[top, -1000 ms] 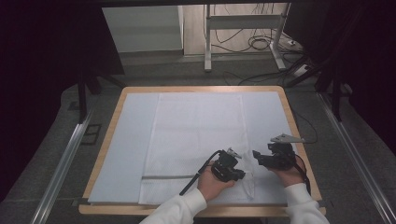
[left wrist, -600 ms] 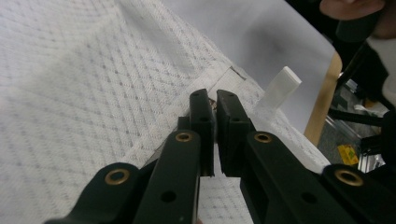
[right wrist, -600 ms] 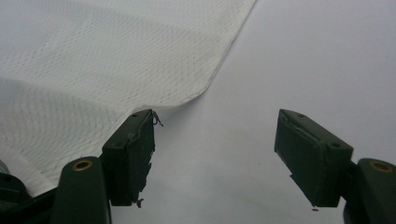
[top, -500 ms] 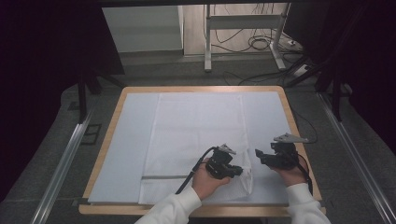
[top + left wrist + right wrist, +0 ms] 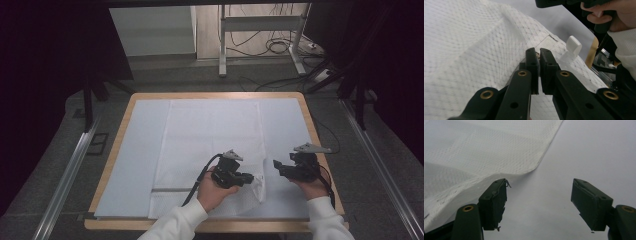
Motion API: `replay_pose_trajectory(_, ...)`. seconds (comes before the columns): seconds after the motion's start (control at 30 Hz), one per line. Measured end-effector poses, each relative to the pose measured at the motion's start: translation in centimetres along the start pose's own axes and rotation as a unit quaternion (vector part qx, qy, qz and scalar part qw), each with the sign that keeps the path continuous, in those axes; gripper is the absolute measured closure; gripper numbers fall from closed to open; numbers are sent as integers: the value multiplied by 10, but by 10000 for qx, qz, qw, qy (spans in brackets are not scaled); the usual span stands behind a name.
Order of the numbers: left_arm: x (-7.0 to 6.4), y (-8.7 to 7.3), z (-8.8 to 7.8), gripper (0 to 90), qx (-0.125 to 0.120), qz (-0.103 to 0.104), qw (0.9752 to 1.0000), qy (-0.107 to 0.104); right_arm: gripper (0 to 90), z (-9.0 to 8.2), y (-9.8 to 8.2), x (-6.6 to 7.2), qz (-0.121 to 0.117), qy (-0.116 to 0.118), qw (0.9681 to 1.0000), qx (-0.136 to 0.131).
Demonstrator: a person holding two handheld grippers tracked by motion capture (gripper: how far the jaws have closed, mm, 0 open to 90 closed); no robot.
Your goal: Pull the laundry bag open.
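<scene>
High view gives me the whole layout: one wooden table (image 5: 125, 131), one pale sheet (image 5: 135, 165) covering it, one white mesh cloth (image 5: 210, 127) lying down the middle from far edge to near edge, and my two grippers at the near right. Left gripper (image 5: 248, 178) sits at the cloth's near right edge, where the fabric bunches up. Right gripper (image 5: 276, 166) hovers just right of that edge, over bare sheet.

Left gripper view adds the detail: left gripper (image 5: 539, 55) jaws pressed together, pinching a raised fold of the cloth (image 5: 469, 47) near its hem. One small white tab (image 5: 573, 45) sticks up at the cloth's edge. My right hand (image 5: 609, 12) shows far right.

Right gripper view: right gripper (image 5: 539, 195) jaws spread wide, holding nothing; the cloth's (image 5: 486, 150) lifted edge lies beside one jaw, contact unclear.
</scene>
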State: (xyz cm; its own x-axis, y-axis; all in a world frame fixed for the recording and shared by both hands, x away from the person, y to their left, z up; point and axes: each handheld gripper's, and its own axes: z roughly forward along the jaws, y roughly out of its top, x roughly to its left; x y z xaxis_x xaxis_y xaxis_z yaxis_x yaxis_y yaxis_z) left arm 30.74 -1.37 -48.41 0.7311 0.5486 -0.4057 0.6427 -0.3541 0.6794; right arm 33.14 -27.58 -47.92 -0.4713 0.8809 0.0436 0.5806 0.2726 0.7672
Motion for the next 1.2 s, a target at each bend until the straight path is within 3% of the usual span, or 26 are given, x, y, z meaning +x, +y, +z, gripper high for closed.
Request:
replay_pose_trajectory(0.17, 5, -1, -9, 869, -43, 4, 10000, 29, 273, -2, 1, 0, 34, 63, 10000, -16)
replay_pose_trajectory(0.53, 2, -3, -5, 870, -48, -9, 10000, -15, 250, -6, 2, 1, 342, 378, 9987, -47)
replay_pose_trajectory(0.57, 2, -3, -4, 870, -33, 4, 10000, -17, 247, -7, 2, 2, 505, 568, 9971, -21)
replay_pose_trajectory(0.8, -1, -4, -1, 870, -9, 30, 10000, -21, 245, -6, 7, 16, 658, 1090, 9918, 89)
replay_pose_trajectory(1.0, -1, -5, 1, 869, 7, 38, 10000, -43, 246, -2, 7, 21, 713, 1206, 9899, 215)
replay_pose_trajectory(1.2, -2, -5, 2, 870, 13, 52, 10000, -44, 247, 5, 5, 23, 964, 1359, 9850, 438)
